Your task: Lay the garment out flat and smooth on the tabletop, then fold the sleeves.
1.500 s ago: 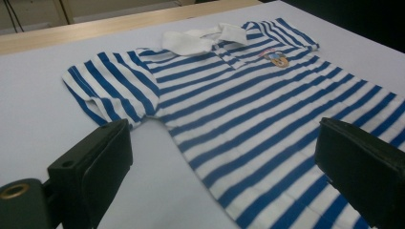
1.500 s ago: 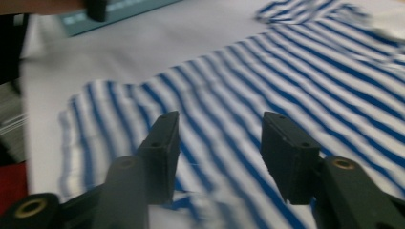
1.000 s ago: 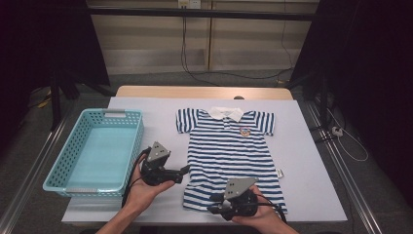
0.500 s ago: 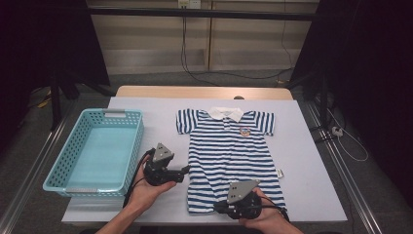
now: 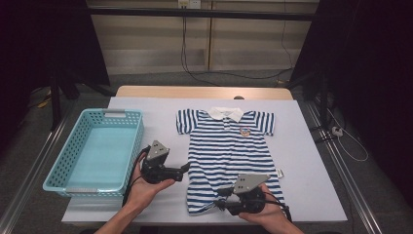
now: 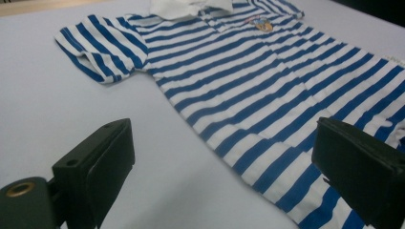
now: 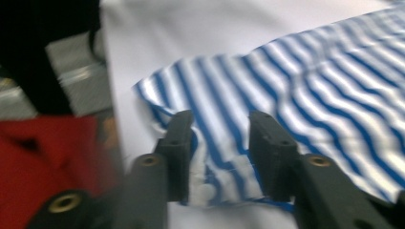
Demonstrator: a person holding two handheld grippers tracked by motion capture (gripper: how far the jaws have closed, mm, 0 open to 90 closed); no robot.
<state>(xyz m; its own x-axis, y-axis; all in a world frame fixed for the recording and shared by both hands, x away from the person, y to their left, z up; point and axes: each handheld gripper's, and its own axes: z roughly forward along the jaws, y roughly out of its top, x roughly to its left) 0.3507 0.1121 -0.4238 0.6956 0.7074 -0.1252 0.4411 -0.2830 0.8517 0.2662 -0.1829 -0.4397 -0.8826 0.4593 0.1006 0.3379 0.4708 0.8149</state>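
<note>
A blue-and-white striped baby shirt (image 5: 229, 156) lies spread flat on the table (image 5: 311, 161), collar at the far end and hem at the near edge, to the right of a turquoise basket (image 5: 95, 151). The left gripper (image 5: 184, 169) is held just off the shirt's left side, pointing right towards it. Its jaws stand wide apart with nothing between them and have just been opening further; in the left gripper view the shirt (image 6: 267, 86) is seen lying beyond them, untouched. The right gripper (image 5: 217, 199) is placed at the near left part of the hem. Compared with a second ago, it has been drawn slightly nearer and lower along the hem. Its jaws closed tightly half a second ago and have just been opening again; in the right gripper view the hem (image 7: 210, 186) lies between them, yet the pads stand clear of the cloth. A grip on the hem therefore appears not yet secured, so another pinch seems called for before any fold or lift.
</note>
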